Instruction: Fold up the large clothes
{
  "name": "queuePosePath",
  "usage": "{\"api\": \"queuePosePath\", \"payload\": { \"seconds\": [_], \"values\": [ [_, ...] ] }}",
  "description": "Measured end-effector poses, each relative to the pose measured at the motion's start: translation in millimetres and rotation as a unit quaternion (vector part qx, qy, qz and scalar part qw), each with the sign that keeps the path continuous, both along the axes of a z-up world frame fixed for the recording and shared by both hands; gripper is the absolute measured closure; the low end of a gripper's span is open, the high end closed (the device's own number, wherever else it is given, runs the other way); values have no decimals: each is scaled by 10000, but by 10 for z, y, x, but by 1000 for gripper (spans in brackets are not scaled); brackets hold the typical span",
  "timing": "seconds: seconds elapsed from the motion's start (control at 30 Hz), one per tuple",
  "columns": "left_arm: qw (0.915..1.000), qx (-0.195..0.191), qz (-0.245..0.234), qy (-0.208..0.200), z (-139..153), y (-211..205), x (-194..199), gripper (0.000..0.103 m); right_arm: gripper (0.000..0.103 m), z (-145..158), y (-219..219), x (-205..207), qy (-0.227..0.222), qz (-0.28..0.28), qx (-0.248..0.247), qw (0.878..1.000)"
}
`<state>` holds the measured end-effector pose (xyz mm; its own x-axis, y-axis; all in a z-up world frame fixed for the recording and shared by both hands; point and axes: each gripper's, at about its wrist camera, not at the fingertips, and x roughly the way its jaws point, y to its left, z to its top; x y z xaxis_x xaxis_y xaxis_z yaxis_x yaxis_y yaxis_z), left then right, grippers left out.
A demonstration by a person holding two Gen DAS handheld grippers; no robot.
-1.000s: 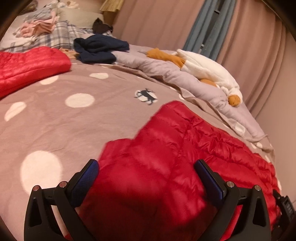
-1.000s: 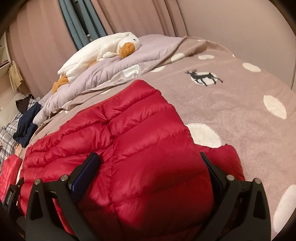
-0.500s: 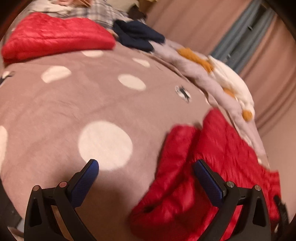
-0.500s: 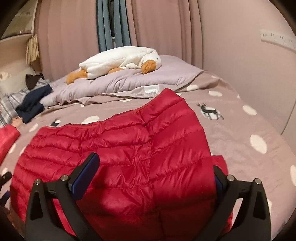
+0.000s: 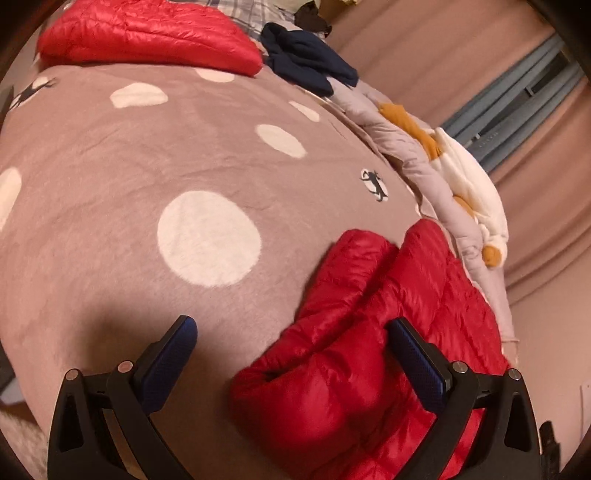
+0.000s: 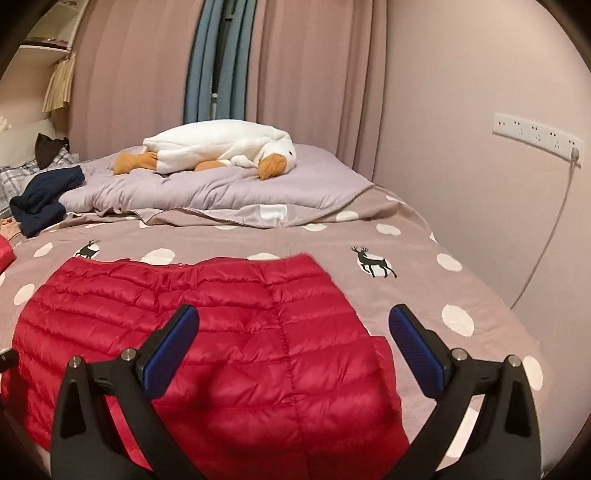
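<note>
Red down jacket spread on the polka-dot blanket, awaiting a fold

The red down jacket [image 6: 207, 332] lies flat below the plush goose [image 6: 218, 151]; left gripper [image 5: 291, 354] and right gripper [image 6: 295, 339] hover spread apart, empty, probably choosing grip edges.

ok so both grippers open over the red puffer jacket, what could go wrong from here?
1. The left gripper is open above the jacket's bunched edge; a pinch there may catch only one layer, so the fold could slump.
2. The shell looks glossy and puffy, so it may slip from the right gripper or spring open.
3. A second red jacket lies at the far end of the bed; possible mix-up.
</note>
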<state>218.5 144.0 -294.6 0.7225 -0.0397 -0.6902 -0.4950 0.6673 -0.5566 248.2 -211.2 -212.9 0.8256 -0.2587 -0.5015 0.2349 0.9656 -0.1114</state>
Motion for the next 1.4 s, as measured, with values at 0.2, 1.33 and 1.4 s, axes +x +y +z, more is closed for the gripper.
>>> {"api": "queuePosePath", "payload": {
  "seconds": [0.2,1.33,1.4],
  "values": [
    [9998,109,-175,71,-31,-224,-110,1,0,-236,86,192,370,490,617,9962],
    [9860,-248,-1407,-857,-150,-514,445,4,0,-551,-190,53,273,102,1789,9834],
    [9855,-311,-1420,-874,-153,-496,449,4,0,-485,-410,-204,-44,-339,2101,9771]
  ]
}}
